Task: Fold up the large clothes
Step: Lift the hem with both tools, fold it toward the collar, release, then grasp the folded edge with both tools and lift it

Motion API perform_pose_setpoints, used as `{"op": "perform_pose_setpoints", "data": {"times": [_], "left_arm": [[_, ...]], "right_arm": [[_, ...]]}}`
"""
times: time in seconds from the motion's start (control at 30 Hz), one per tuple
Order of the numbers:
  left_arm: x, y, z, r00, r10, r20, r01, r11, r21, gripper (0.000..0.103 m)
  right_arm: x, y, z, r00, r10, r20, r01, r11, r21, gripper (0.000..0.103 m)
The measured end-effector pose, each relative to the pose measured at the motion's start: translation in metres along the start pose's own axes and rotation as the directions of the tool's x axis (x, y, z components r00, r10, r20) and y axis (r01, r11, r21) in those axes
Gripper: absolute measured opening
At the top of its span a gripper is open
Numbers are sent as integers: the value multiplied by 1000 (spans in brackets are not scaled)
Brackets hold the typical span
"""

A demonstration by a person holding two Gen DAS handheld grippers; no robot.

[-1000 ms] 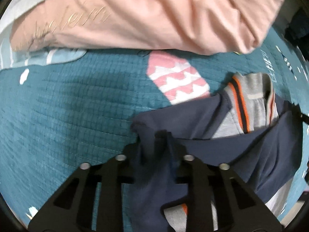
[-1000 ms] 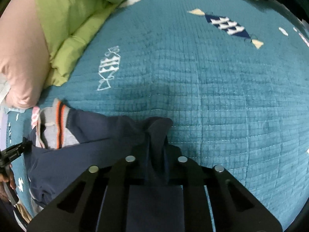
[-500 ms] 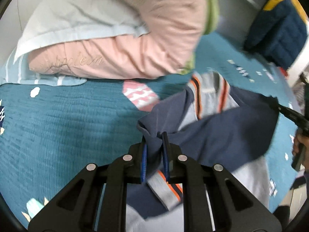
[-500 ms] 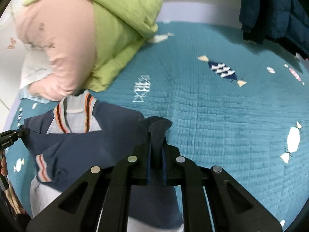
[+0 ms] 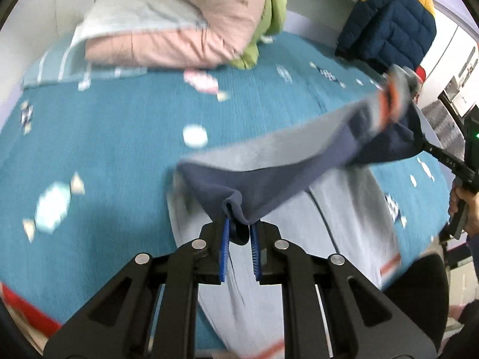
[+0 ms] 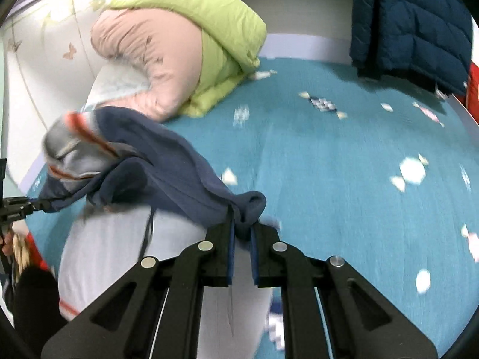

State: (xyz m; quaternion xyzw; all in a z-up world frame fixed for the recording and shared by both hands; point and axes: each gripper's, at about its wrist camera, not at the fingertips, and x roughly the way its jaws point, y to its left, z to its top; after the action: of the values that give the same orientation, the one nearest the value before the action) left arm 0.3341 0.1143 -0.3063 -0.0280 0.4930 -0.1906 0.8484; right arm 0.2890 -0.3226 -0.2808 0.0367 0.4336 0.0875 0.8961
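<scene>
Navy-and-grey sweatshirt with orange-striped collar [image 5: 269, 161]: since a second ago raised off the teal quilted bed cover [image 5: 119, 137], now stretched across frame centre. Left claw [image 5: 239, 239] and right claw [image 6: 241, 233]: angled downward, each pinched tight on a navy corner. Readable lettering: none, frames blurred.

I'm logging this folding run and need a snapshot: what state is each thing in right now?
left gripper: shut on a navy fold of the sweatshirt.
right gripper: shut on another navy fold of it.
sweatshirt: lifted, stretched between both grippers, grey part hanging down to the bed.
teal quilt: spread flat on the bed.
pink and green duvet: bundled in a heap at the bed's far end.
puffer jacket: hanging at the far corner.
</scene>
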Motion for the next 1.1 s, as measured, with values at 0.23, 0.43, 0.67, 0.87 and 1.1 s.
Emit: {"op": "perform_pose_setpoints", "data": {"times": [0.23,0.43,0.67,0.87,1.1], "left_arm": [[12,-7,-90,989,-31,-146,20,997,-79,13],[15,-3,-112,984,-6,-179,-14,994,-109,13],[5,23,-105,990,-89,-110,51,948,-313,28],[15,35,-106,977,-179,-116,108,883,-458,35],[-13,37,-112,978,-195,-67,135,851,-508,60]], "right_arm": [[5,-8,-110,977,-15,-212,24,999,36,6],[1,-13,-117,979,-12,-205,34,994,101,6],[2,-18,-122,970,13,-242,25,988,154,9],[4,-23,-125,960,37,-278,23,977,211,11],[-20,-45,-125,954,117,-277,-15,939,344,42]]}}
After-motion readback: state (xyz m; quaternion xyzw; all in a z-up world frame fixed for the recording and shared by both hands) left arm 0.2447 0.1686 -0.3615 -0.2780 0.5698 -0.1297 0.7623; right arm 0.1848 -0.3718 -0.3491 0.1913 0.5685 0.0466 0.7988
